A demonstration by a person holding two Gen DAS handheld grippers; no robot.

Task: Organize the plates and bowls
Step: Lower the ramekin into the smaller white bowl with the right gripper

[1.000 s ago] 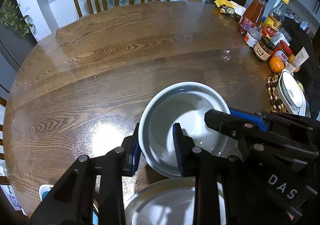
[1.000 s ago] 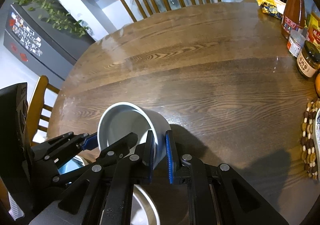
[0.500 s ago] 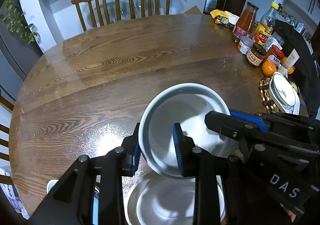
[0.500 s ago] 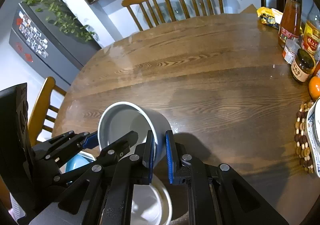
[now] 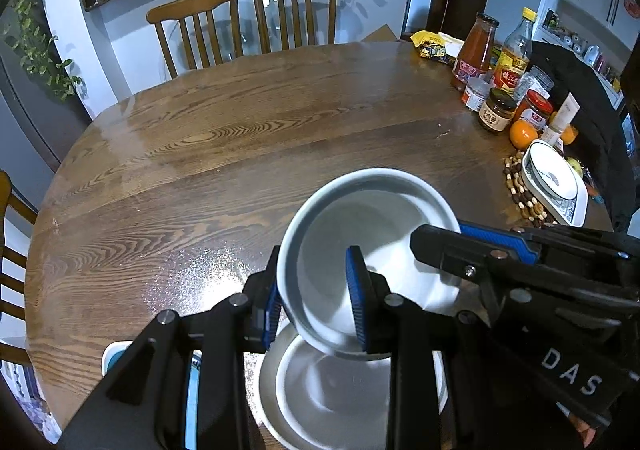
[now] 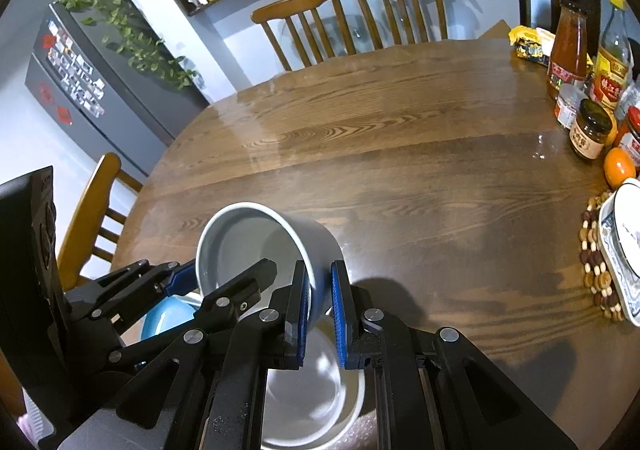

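A grey-white bowl (image 5: 372,234) is held in the air, tilted, by both grippers. My left gripper (image 5: 316,306) is shut on its near-left rim, one pad inside and one outside. My right gripper (image 6: 318,310) is shut on its right wall; the bowl also shows in the right wrist view (image 6: 256,246). Right below it a second white bowl (image 5: 344,398) sits on the wooden table (image 5: 240,138); it also shows in the right wrist view (image 6: 316,398). A blue bowl (image 6: 168,320) sits to the left of that one, half hidden by the left gripper.
Sauce bottles (image 5: 474,50), jars (image 5: 496,114), oranges (image 5: 522,132) and a patterned dish (image 5: 554,182) on a beaded mat (image 5: 524,194) crowd the table's right edge. Two wooden chairs (image 5: 240,22) stand at the far side, another chair (image 6: 92,218) at the left.
Both grippers have lifted the bowl higher off the table. The white bowl below it has come more into view.
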